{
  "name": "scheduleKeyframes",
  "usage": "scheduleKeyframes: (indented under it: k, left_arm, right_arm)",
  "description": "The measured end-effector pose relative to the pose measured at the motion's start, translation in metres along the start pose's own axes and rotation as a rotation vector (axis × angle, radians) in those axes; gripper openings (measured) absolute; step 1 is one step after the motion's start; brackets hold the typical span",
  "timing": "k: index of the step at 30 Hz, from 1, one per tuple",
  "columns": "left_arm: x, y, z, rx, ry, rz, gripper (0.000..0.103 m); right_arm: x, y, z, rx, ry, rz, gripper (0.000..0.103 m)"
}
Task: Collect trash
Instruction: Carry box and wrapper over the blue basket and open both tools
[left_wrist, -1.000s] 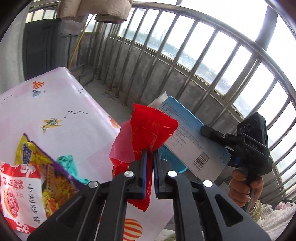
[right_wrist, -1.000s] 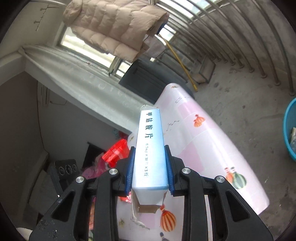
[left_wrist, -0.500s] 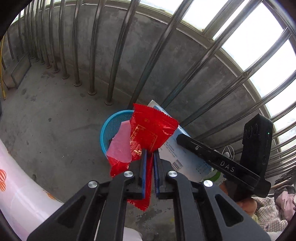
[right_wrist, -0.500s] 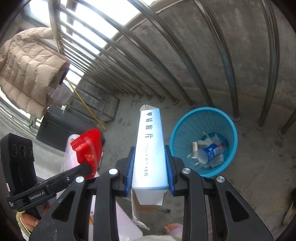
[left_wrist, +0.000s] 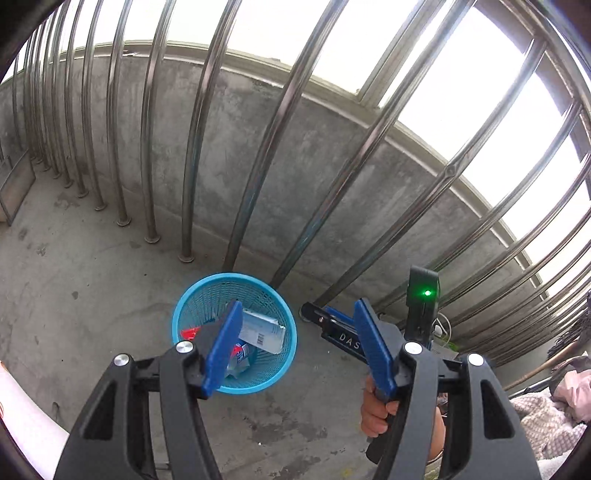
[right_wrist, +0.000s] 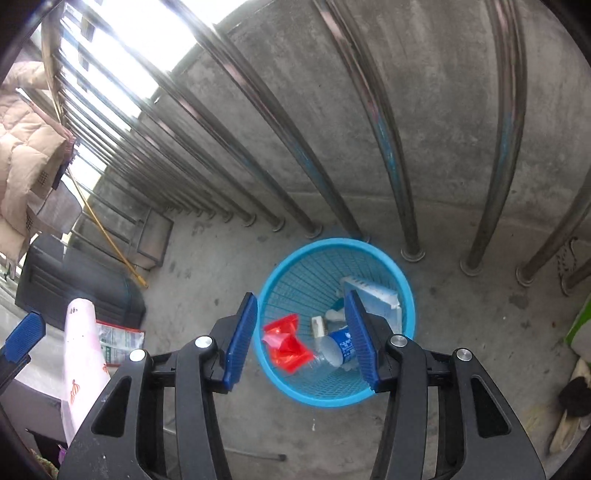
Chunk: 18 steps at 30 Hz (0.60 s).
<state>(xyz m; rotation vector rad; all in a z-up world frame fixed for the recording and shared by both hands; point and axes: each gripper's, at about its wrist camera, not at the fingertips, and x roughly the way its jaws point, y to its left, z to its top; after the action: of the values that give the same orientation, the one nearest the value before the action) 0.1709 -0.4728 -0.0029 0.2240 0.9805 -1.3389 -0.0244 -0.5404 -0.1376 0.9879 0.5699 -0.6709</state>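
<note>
Below both claws, left claw (left_wrist: 295, 347) and right claw (right_wrist: 301, 339), each spread apart and empty, red wrapper (right_wrist: 284, 341) and box (right_wrist: 373, 299) were noted inside the bin (right_wrist: 280, 380). Risk judged: the light bin could be tipped if clipped during withdrawal.

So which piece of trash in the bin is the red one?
The crumpled red wrapper on the blue basket's left side; the box and bottle are white and blue.
</note>
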Motion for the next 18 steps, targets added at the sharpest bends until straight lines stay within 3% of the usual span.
scheduleKeyframes:
  k: [4,8,13,18]
  left_arm:
    - [-0.030,-0.006,0.000,-0.013,-0.051,0.016,0.060]
    - [-0.074,-0.011,-0.015,-0.022,-0.114,0.043,0.060]
    - [-0.141,-0.010,-0.061,-0.060,-0.181,0.129,0.061]
    - [-0.214,-0.007,-0.122,-0.117,-0.260,0.264,0.061]
  right_arm:
    - [-0.018,0.000,-0.007,0.012,-0.007,0.016,0.048]
    - [-0.039,0.029,-0.009,-0.069,-0.041,0.054,0.048]
    - [-0.066,0.072,-0.018,-0.176,-0.046,0.198,0.052]
    - [-0.073,0.120,-0.039,-0.263,0.061,0.384,0.055]
